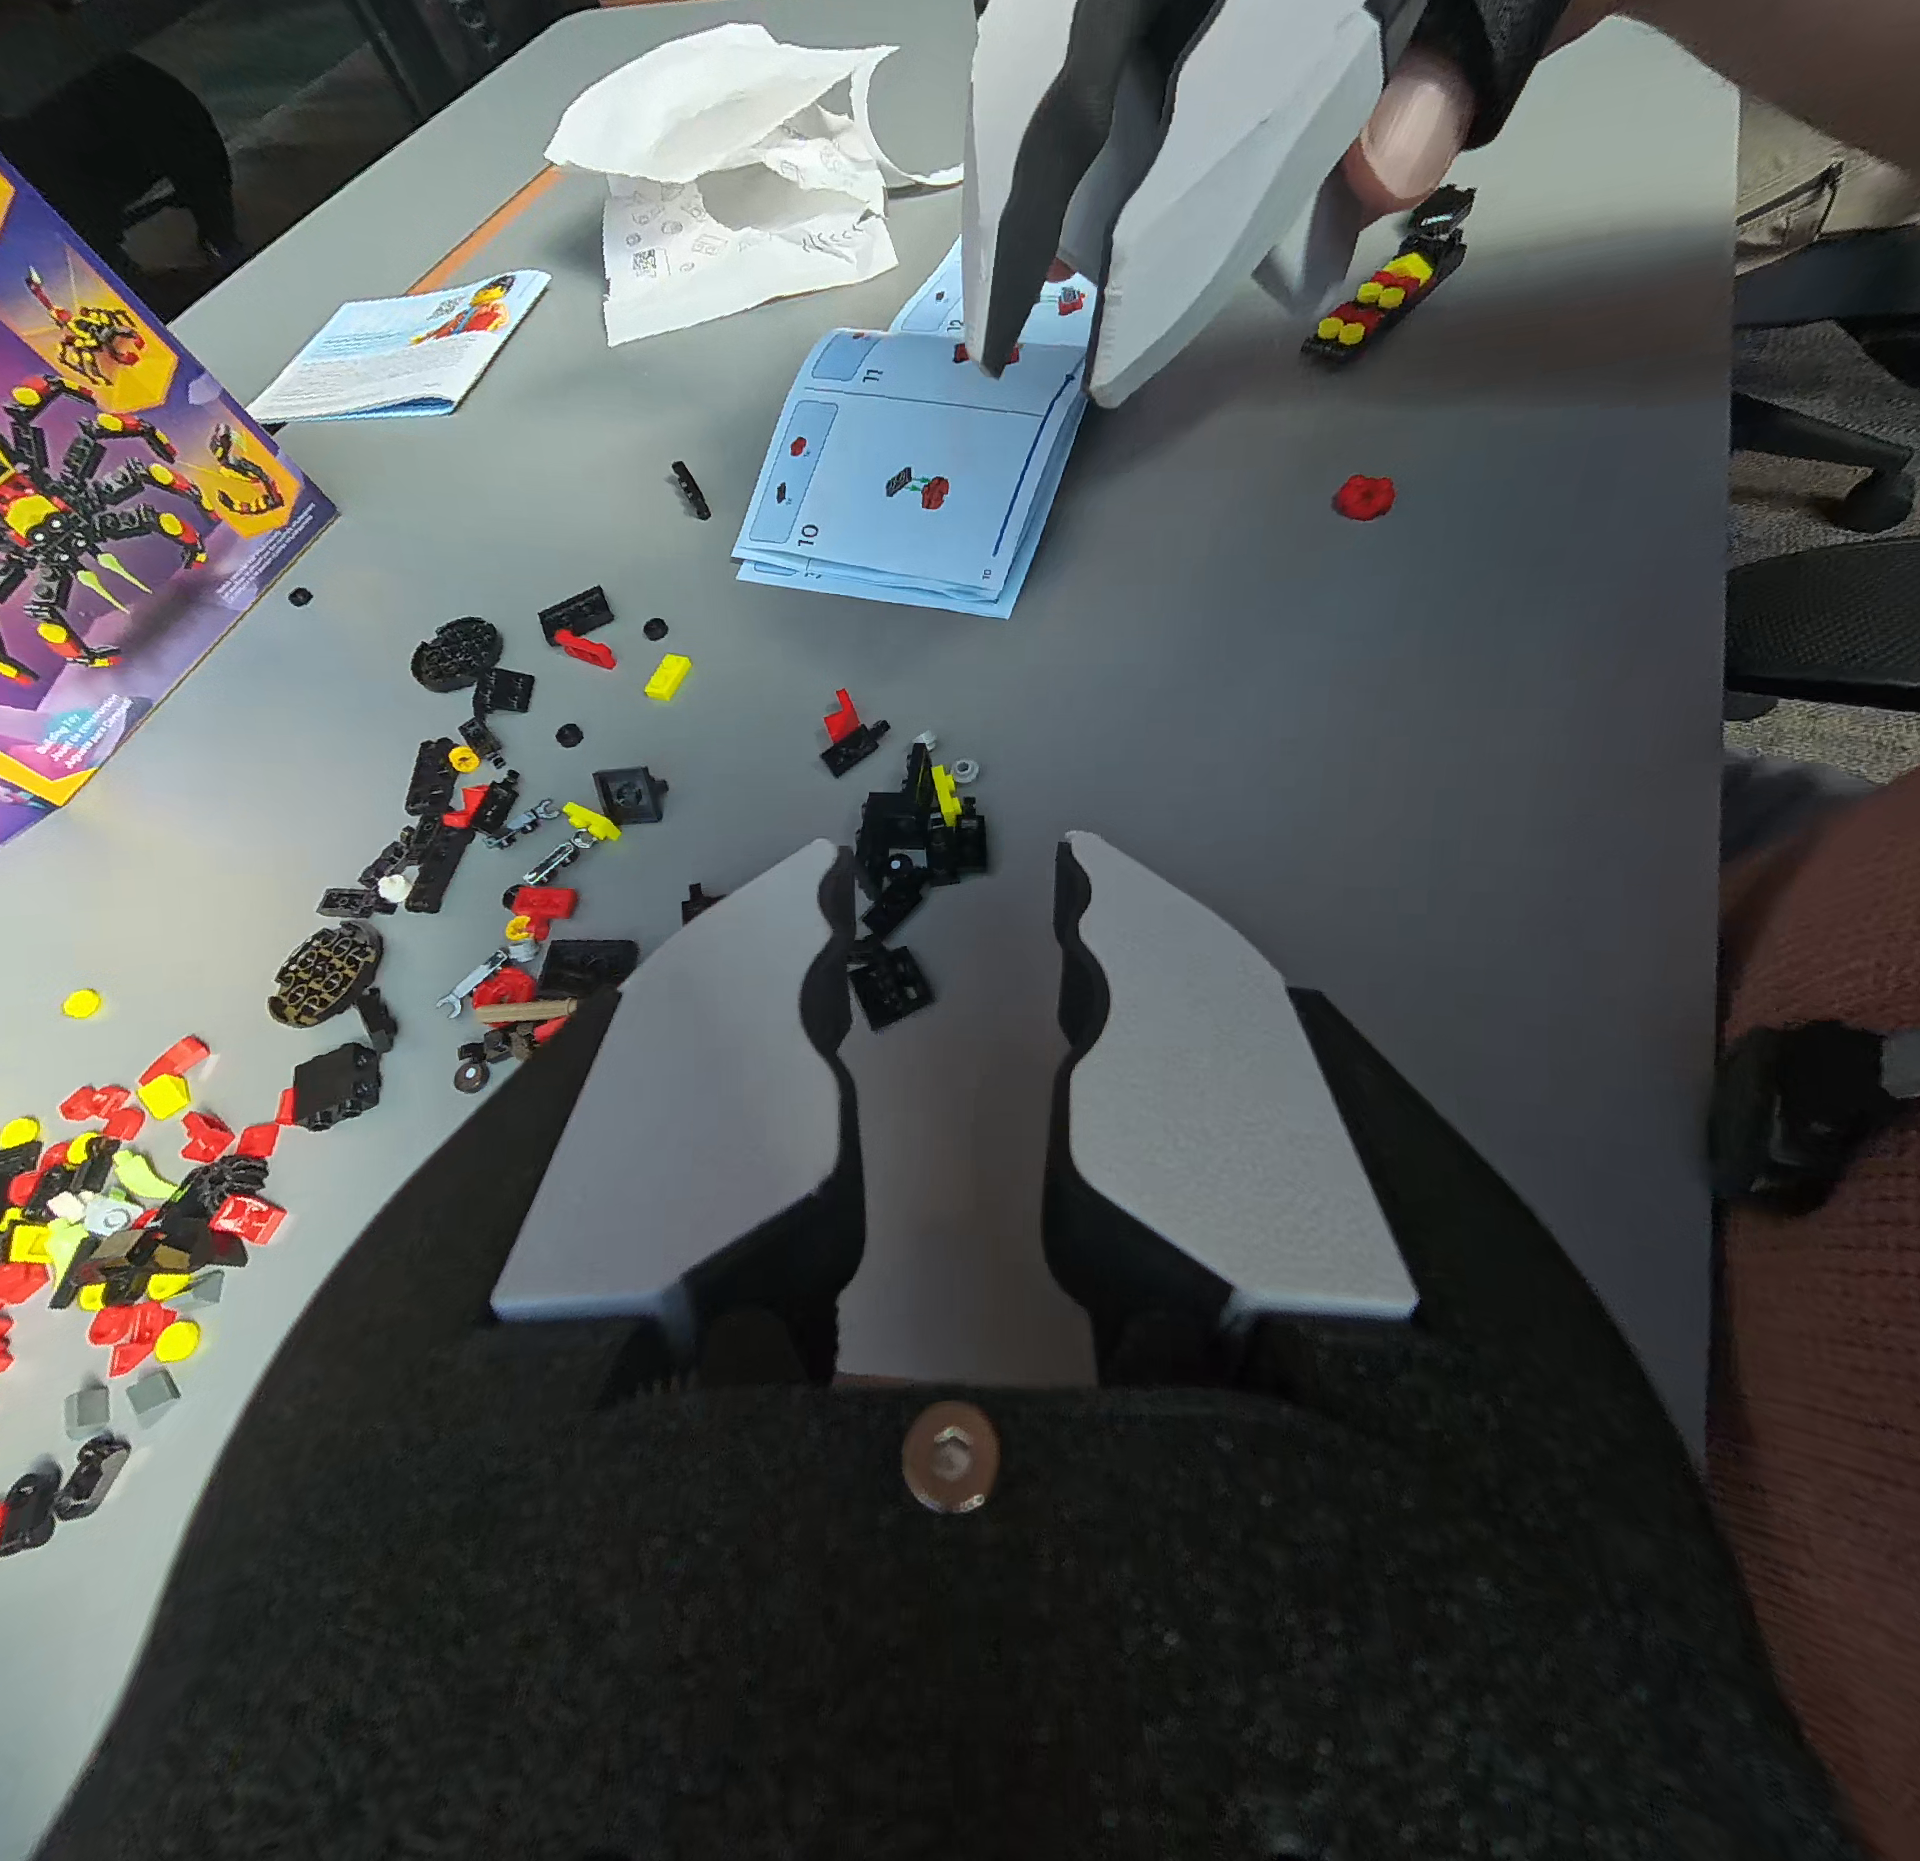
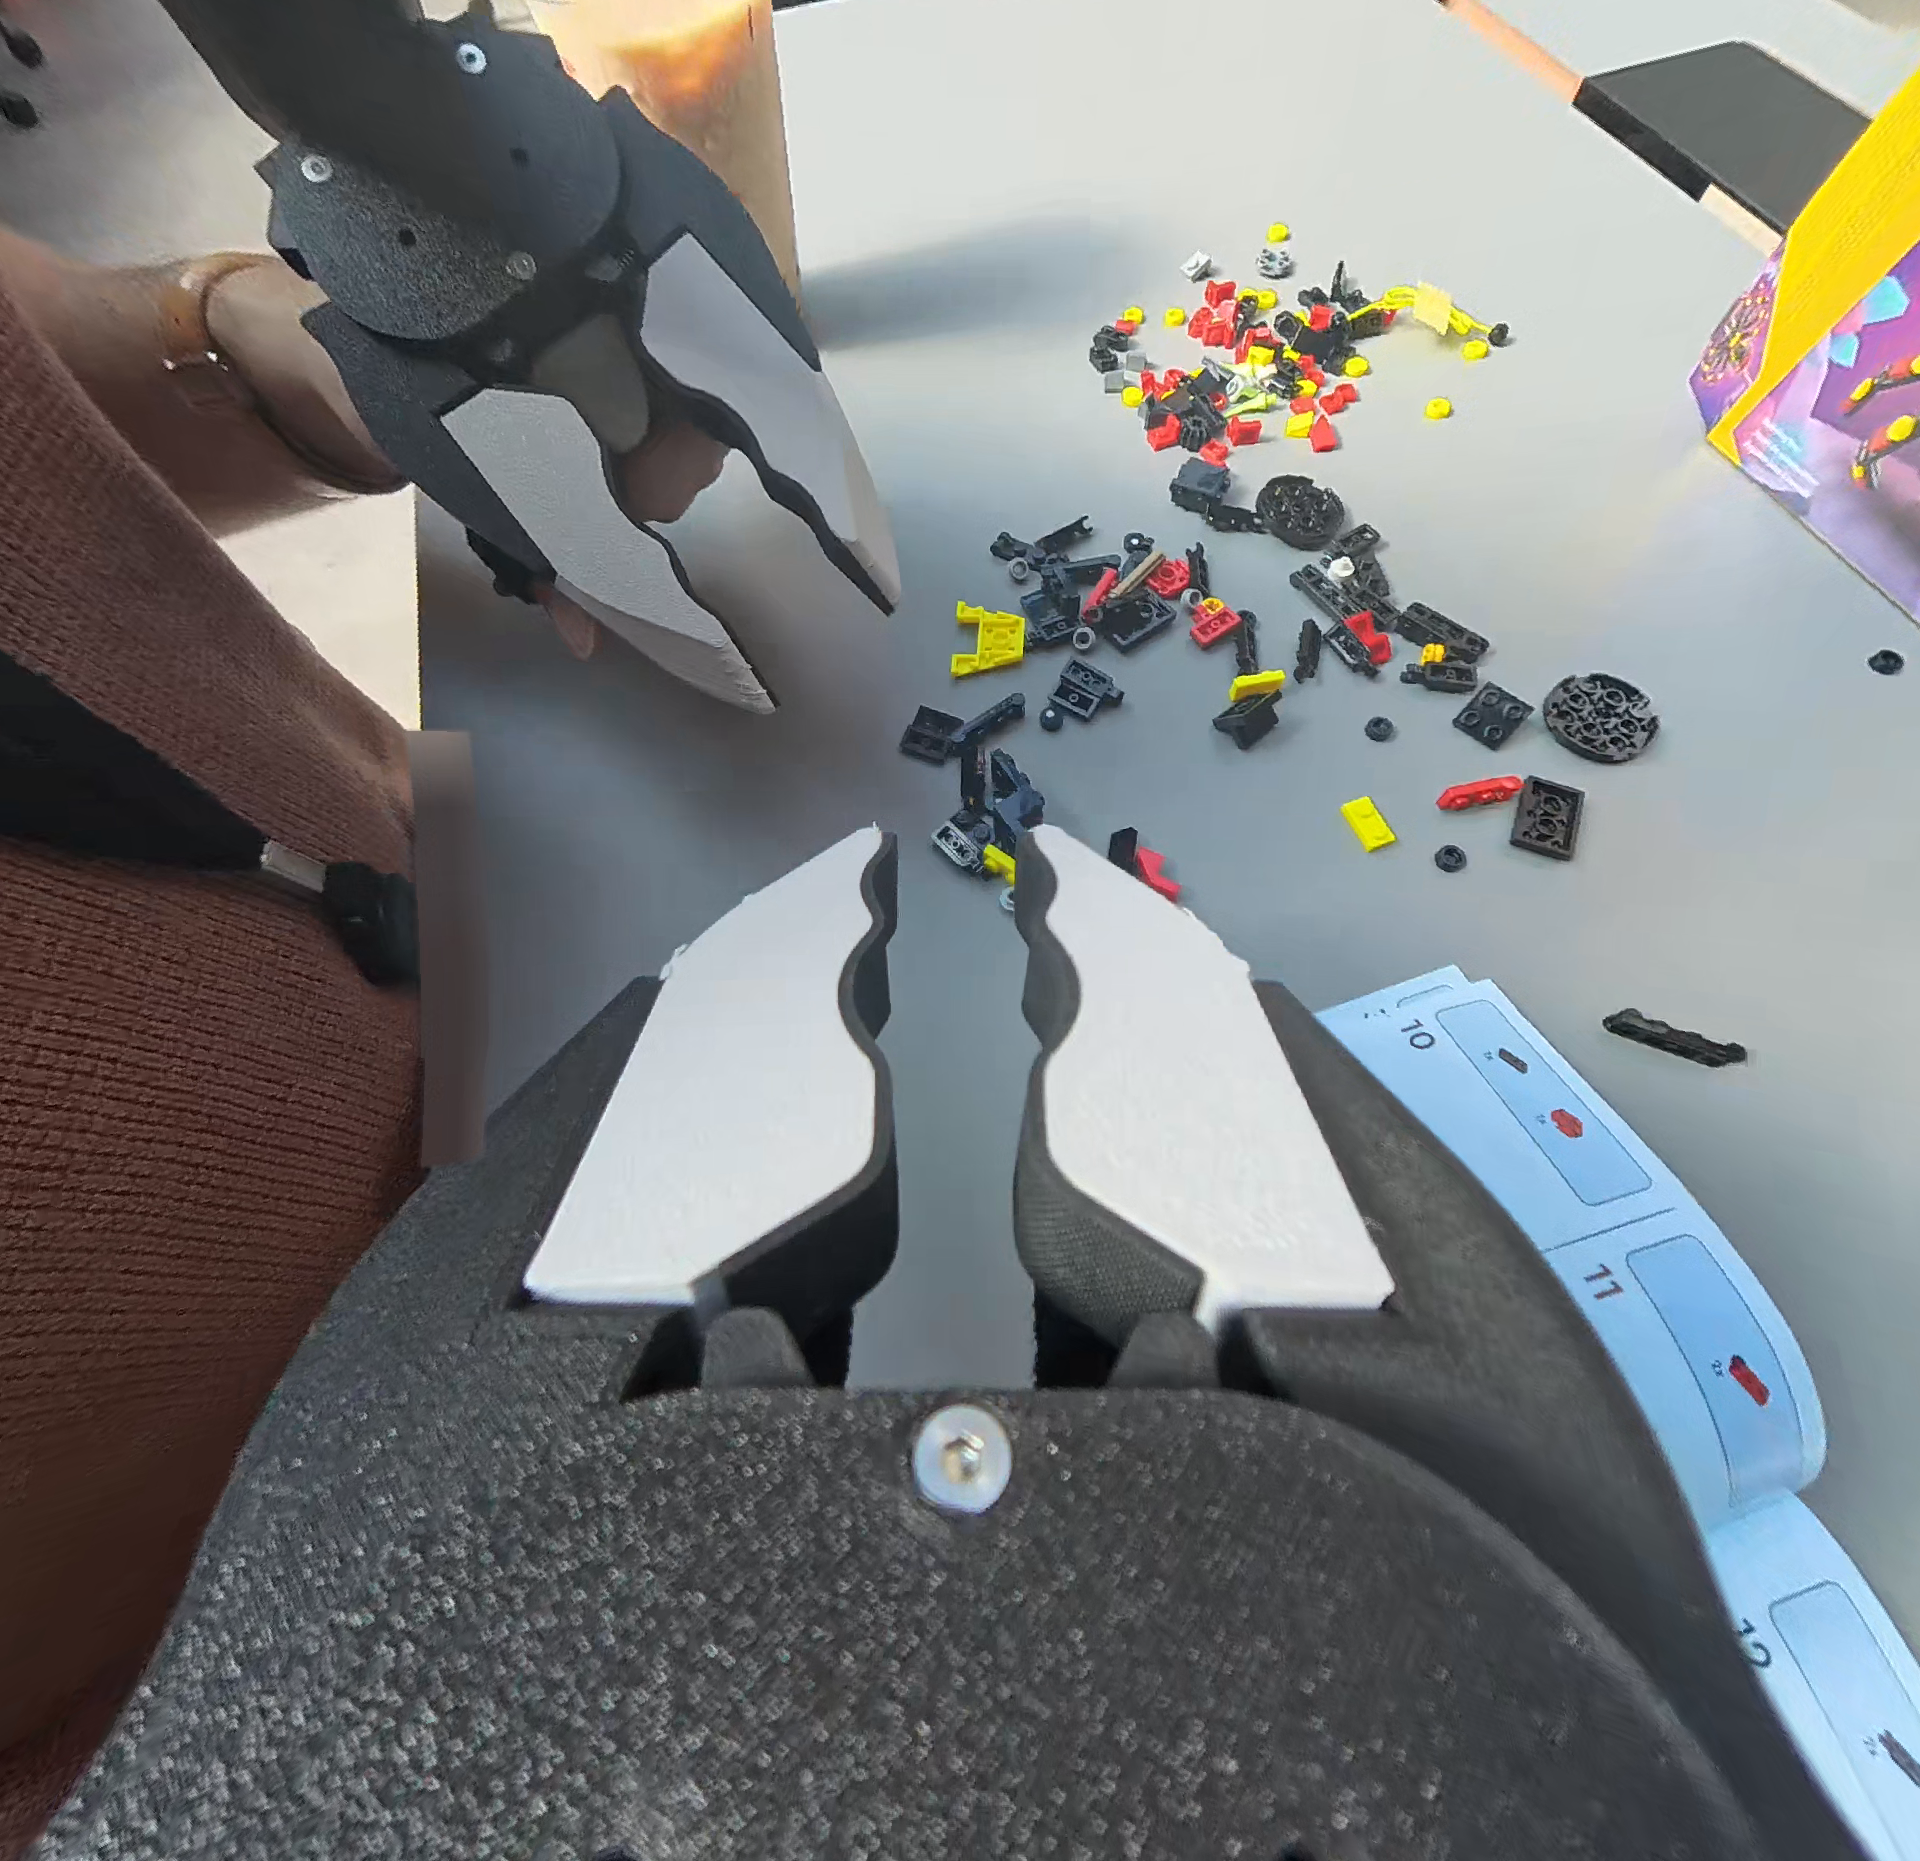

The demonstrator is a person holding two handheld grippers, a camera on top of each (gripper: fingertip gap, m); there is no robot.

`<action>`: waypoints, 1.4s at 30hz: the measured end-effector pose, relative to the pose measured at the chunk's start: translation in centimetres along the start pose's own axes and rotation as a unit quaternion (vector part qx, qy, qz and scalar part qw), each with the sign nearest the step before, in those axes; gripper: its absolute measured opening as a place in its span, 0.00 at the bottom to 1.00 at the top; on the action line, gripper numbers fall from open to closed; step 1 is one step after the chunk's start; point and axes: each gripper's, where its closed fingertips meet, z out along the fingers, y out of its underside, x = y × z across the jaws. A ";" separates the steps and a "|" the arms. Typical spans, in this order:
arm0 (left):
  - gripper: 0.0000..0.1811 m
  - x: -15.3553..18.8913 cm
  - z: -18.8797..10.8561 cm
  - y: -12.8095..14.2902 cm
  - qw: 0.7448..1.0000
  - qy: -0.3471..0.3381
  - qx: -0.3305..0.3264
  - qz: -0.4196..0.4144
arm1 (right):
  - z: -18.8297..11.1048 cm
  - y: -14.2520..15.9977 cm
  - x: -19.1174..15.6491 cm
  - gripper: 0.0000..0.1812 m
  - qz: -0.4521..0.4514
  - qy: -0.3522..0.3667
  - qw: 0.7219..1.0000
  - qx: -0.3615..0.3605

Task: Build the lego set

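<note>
left tool (image 1: 951, 855): held apart, empty, over a small black-yellow brick cluster (image 1: 920, 824) | right tool (image 2: 956, 845): apart, empty; cluster partly hidden by its tip | assembled black-red-yellow strip (image 1: 1387, 284) seen only in left view, possibly unfinished | booklet (image 1: 914, 471) on worktop (image 1: 1351, 772), cut off in right view

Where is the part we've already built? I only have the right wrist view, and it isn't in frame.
Observer: The left wrist view shows a black, red and yellow strip assembly lying near the table edge, just beyond the right gripper.
Operator: Any loose pieces near it?
Observer: One red piece lies alone on bare table, between that assembly and you, to the side of the instruction booklet.
Operator: Anything else outside my frame?
Observer: A torn white paper bag lies past the booklet.
</note>
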 end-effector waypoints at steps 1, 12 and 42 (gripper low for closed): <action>0.20 -0.1 0.1 0.0 1.000 -0.004 -0.004 0.004 | 0.1 0.3 0.4 0.11 -0.010 0.018 1.000 -0.007; 0.19 1.7 2.7 4.3 0.986 0.097 -0.133 -0.009 | 7.8 4.9 1.6 0.00 -0.067 0.009 0.985 -0.160; 0.19 -1.8 1.4 -2.2 0.994 0.066 0.062 -0.057 | -14.6 0.7 3.5 0.13 0.127 0.080 0.960 0.237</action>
